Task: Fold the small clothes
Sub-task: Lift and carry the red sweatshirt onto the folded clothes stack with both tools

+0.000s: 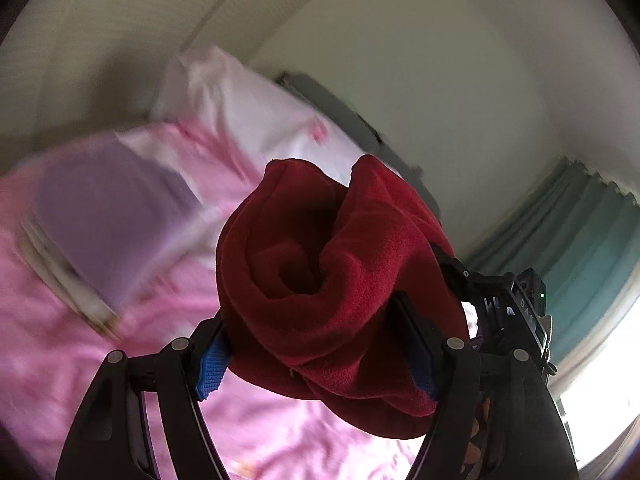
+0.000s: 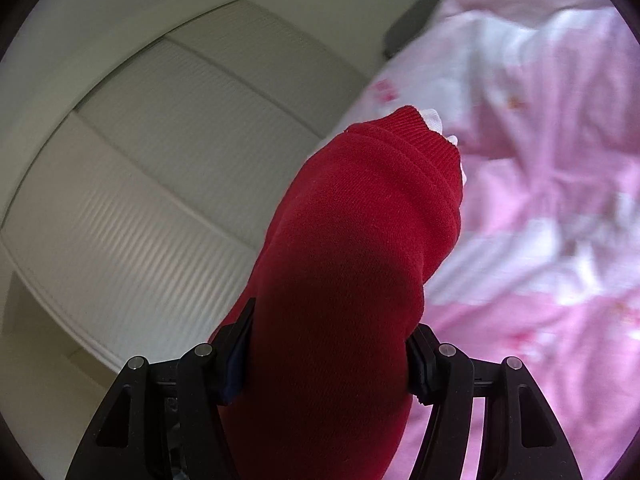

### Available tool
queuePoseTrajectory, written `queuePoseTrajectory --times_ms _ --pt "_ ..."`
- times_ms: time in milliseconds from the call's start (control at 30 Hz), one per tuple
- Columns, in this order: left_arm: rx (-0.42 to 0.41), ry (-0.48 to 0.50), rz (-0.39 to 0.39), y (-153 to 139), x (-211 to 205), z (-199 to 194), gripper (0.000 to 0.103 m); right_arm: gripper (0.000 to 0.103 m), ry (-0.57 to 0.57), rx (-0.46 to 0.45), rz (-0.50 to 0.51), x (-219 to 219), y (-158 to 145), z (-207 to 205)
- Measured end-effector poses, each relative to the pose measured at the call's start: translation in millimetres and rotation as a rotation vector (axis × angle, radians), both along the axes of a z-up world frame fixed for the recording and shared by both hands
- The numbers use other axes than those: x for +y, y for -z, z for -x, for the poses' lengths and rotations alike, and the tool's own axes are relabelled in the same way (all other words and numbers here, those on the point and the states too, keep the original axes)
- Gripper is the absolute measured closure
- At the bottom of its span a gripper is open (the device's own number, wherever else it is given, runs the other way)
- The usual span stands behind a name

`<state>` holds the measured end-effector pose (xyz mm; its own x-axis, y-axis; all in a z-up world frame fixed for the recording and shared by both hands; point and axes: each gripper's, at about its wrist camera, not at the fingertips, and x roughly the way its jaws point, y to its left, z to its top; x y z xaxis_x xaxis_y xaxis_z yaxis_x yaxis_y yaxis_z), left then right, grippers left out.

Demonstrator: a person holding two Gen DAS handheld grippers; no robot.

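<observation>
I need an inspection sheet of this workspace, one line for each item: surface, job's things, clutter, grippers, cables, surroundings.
Surface: bed with pink bedding, wrinkled; white pillow at its far end.
Job's things: red garment, bunched and lifted off the bed, ribbed hem showing in the right wrist view.
Clutter: purple-grey folded stack on the bedding, blurred.
Grippers: left gripper shut on the red garment; right gripper shut on it as well.
Cables: nothing seen.
Surroundings: pale ribbed closet doors, teal curtain by a bright window.
</observation>
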<state>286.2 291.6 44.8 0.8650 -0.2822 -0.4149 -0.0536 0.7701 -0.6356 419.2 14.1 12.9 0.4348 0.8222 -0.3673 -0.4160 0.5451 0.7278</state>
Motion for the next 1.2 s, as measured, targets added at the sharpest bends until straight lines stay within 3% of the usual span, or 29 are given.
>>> queuePoseTrajectory --times_ms 233,367,500,667,800,1033,1200 --pt "-0.037 -0.134 -0.080 -26 110 -2 0.029 0.040 -0.122 -0.036 -0.069 135 -2 -24" --pt "-0.030 -0.175 -0.097 -11 157 -18 0.028 0.040 -0.151 -0.046 -0.074 187 16 -35" --pt "0.014 -0.203 -0.101 27 185 -44 0.027 0.040 -0.147 -0.006 -0.043 222 54 -49" --pt "0.091 -0.181 -0.111 81 198 -67 0.025 0.040 -0.117 0.081 0.027 229 115 -70" --pt "0.089 -0.187 -0.087 103 204 -68 0.021 0.038 -0.101 0.135 0.065 225 155 -79" --pt "0.075 -0.184 -0.043 119 206 -70 0.020 0.037 -0.084 0.130 0.140 233 167 -80" --pt "0.058 -0.173 -0.068 106 200 -64 0.019 0.032 -0.074 0.141 0.129 224 165 -77"
